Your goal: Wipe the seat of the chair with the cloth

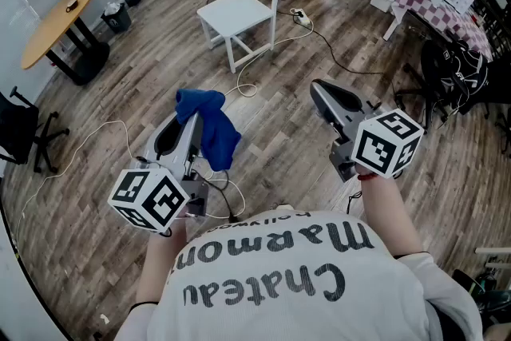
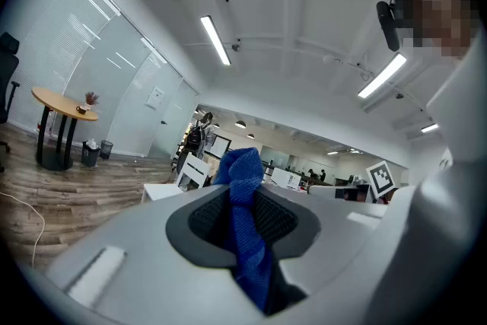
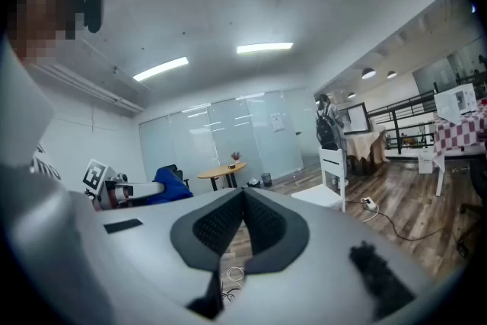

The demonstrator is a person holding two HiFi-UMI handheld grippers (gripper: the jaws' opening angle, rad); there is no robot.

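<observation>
A white wooden chair stands on the wood floor ahead of me, its seat bare, well beyond both grippers. My left gripper is shut on a blue cloth, which bunches above the jaws and hangs down on their right side. In the left gripper view the cloth runs between the dark pads, with the chair small behind it. My right gripper is held level with the left one, its jaws together and empty. The right gripper view shows the chair and the cloth far to the left.
A round wooden table and waste bins stand at the far left. A white cable and power strip lie beside the chair. A black office chair is at the left edge, and a black chair with a bag stands at the right.
</observation>
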